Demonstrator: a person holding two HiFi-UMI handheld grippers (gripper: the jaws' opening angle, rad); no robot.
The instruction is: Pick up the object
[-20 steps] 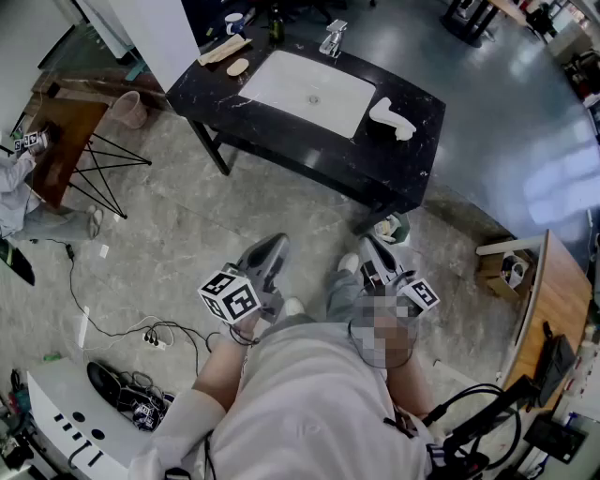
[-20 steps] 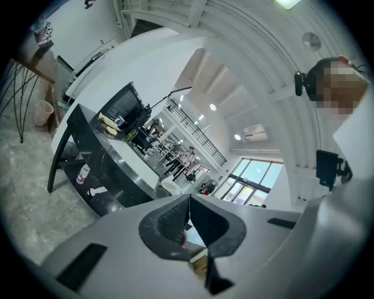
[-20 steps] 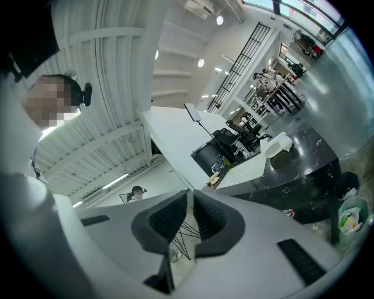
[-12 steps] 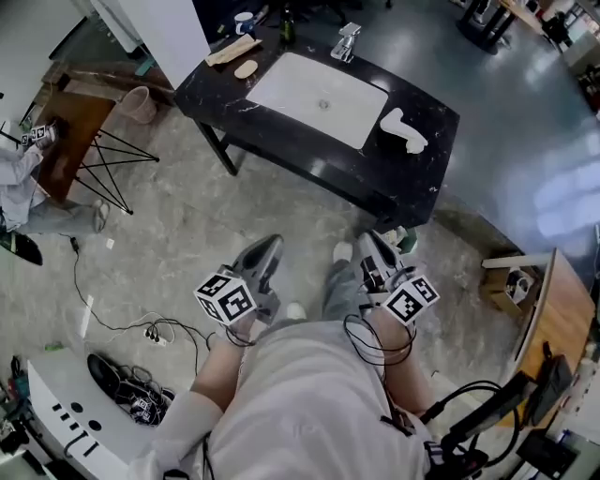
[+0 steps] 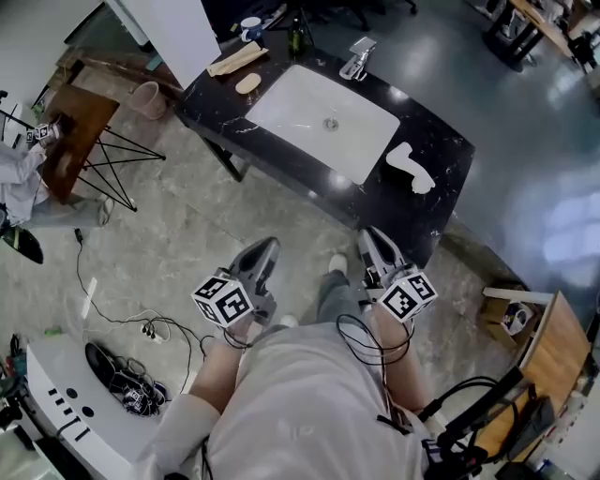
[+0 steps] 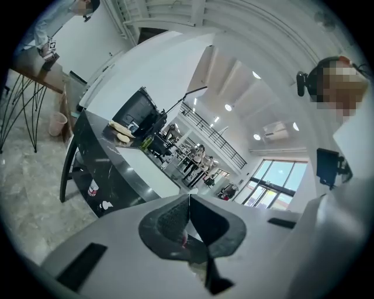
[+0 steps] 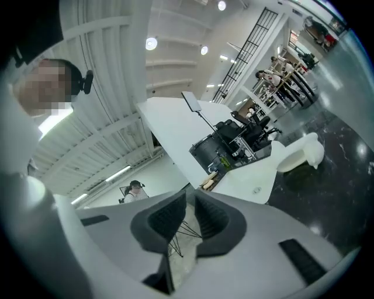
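Note:
A white curved object [image 5: 412,169] lies on the right part of a black table [image 5: 441,192], beside the white sink basin [image 5: 323,120]. It also shows in the right gripper view, where the object [image 7: 301,153] rests on the dark top. Both grippers are held close to my body, short of the table's near edge. My left gripper [image 5: 262,255] has its jaws together with nothing in them [image 6: 189,198]. My right gripper [image 5: 371,244] is likewise shut and empty [image 7: 190,195], and it points toward the sink.
A faucet [image 5: 356,58], a bottle [image 5: 296,37], a cup [image 5: 249,26] and wooden pieces [image 5: 236,61] stand at the table's far side. A wooden stand on wire legs [image 5: 70,141] and a pink bucket [image 5: 150,98] are at left. Cables [image 5: 150,330] and shoes [image 5: 122,386] lie on the floor.
The table and sink have drawn nearer and lower in the head view. Both grippers keep about the same place before my body, still shut.

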